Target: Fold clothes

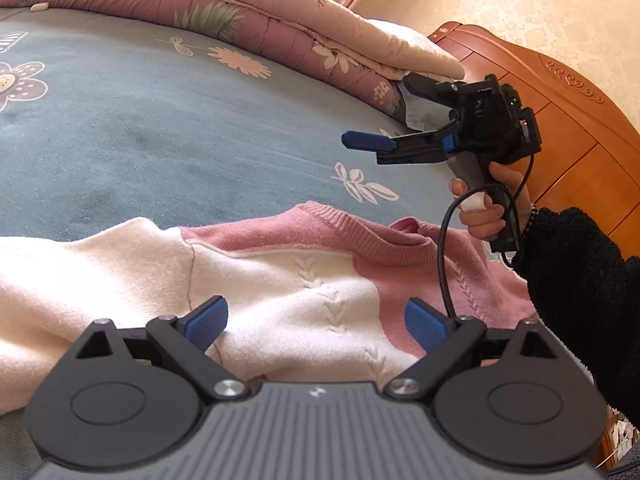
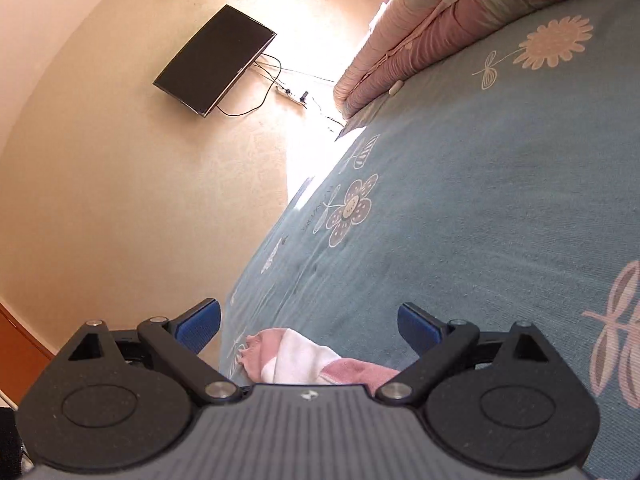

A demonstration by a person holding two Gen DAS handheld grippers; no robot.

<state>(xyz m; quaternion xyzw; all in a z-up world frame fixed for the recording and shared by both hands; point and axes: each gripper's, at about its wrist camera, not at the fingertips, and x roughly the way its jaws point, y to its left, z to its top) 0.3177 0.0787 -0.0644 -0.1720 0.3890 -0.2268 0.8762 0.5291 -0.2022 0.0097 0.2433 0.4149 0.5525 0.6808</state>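
Note:
A pink and cream knit sweater lies spread on the blue flowered bed sheet, its pink collar toward the right. My left gripper hovers just above the cream chest part, open, nothing between its blue pads. My right gripper hangs in the air above the collar, held by a hand in a black fuzzy sleeve, jaws wide apart and empty. In the right wrist view the right gripper is rolled on its side; below it a pink and cream part of the sweater shows.
A folded pink floral quilt lies along the far side of the bed. The wooden headboard stands at the right. A wall television and a power strip hang on the cream wall past the bed's edge.

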